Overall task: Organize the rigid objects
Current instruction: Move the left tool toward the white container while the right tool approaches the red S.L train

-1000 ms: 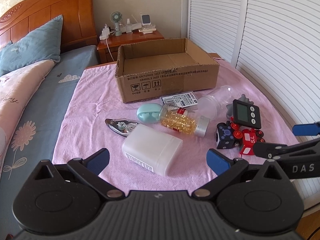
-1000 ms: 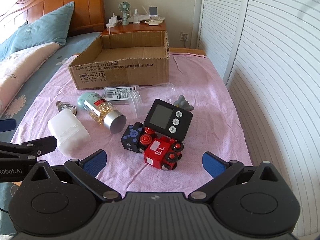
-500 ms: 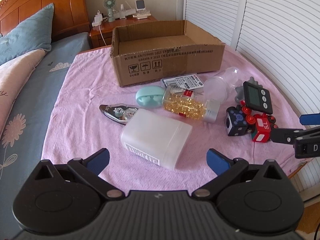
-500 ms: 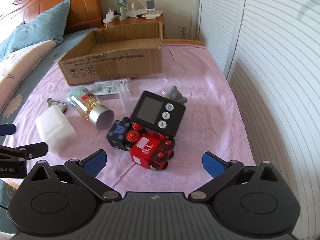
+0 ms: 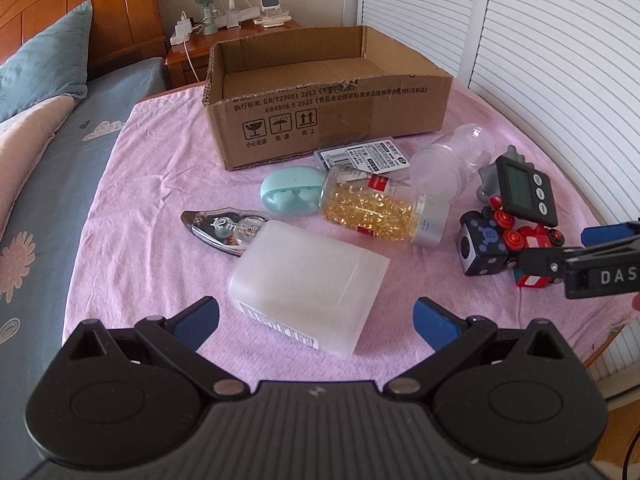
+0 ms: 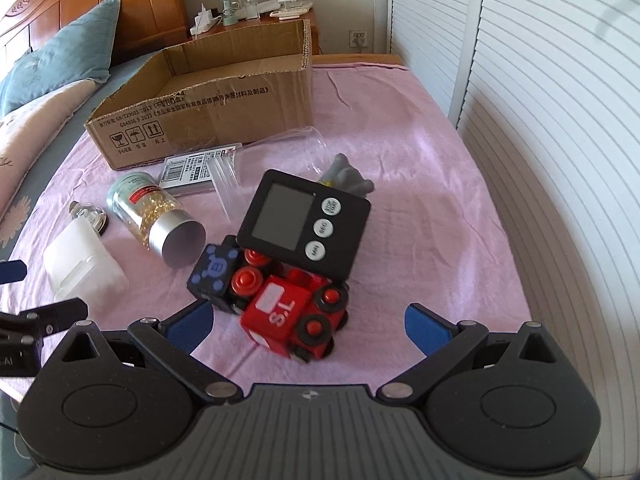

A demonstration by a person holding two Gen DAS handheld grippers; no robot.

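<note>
One cardboard box (image 5: 328, 100), one capsule jar (image 5: 380, 210), one timer (image 6: 304, 224) and one red train (image 6: 292, 316) are seen before both spread, empty tongs (image 5: 316, 316) (image 6: 308, 320).

The left gripper (image 5: 316, 316) has been brought forward and lower toward the frosted white case (image 5: 308, 284), which is now nearly between its jaws. The right gripper (image 6: 308, 322) has likewise been advanced onto the red toy train (image 6: 294, 314).
</note>
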